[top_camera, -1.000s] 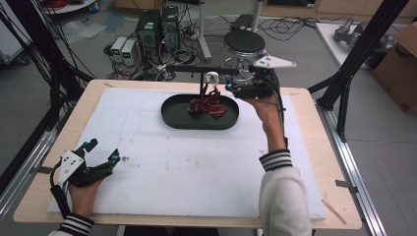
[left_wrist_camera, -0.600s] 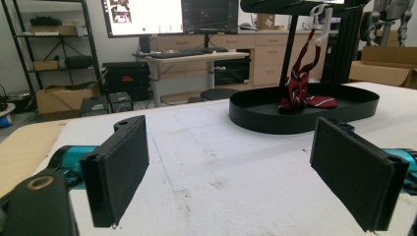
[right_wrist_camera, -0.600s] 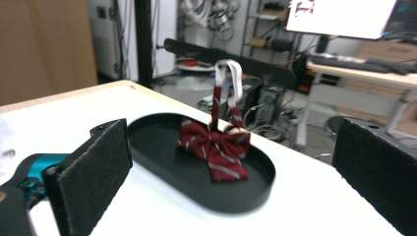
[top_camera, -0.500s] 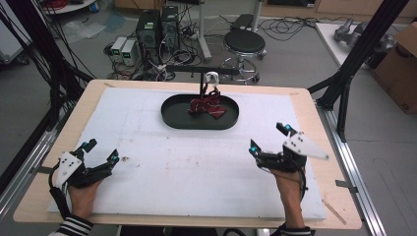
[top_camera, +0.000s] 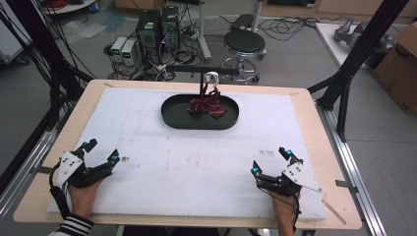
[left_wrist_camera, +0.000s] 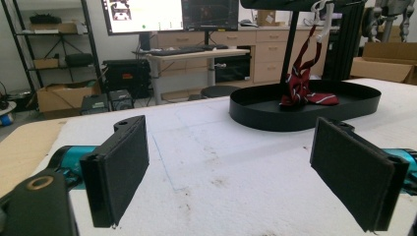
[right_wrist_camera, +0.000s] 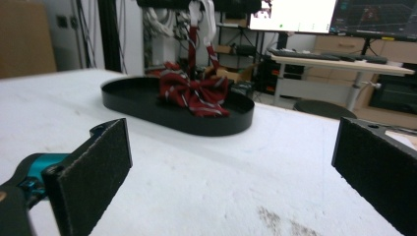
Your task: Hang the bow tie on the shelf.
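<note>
White foam covers the worktop (top_camera: 147, 128). Far from me, the red striped tie (top_camera: 206, 105) lies in the black tray (top_camera: 169, 115), hanging from its stand. My left gripper (top_camera: 101, 156) and right gripper (top_camera: 271, 161) rest released near me; the work seems done.

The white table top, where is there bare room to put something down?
The broad white sheet lies bare between the black tray and the two grippers, left gripper and right gripper. Strips either side of the tray are free too. Crowded: the tray, holding the red striped tie.
</note>
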{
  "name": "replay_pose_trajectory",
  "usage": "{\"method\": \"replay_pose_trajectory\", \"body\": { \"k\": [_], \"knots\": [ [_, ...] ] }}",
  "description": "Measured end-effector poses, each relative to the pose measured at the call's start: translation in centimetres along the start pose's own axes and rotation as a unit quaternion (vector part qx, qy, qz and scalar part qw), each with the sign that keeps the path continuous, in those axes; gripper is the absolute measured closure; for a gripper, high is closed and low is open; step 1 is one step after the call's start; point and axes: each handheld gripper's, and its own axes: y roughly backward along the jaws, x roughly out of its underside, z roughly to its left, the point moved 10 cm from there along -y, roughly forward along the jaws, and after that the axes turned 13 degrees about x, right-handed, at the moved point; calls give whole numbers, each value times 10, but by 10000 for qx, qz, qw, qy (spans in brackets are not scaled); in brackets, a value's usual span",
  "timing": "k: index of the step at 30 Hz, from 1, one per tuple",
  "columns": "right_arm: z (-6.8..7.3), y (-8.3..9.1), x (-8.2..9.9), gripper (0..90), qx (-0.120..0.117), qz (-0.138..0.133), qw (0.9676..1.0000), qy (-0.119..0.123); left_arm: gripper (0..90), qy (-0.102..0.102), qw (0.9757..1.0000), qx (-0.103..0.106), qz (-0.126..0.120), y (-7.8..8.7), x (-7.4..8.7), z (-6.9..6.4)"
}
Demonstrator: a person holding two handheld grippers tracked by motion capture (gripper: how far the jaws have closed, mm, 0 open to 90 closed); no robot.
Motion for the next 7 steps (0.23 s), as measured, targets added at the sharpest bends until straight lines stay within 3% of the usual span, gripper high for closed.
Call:
{"method": "replay_pose_trajectory", "body": {
  "k": [7],
  "knots": [
    [-1,-1,4,5,61,18,10000,-2,151,1,10000,-1,-18,1,0,0]
  ]
}}
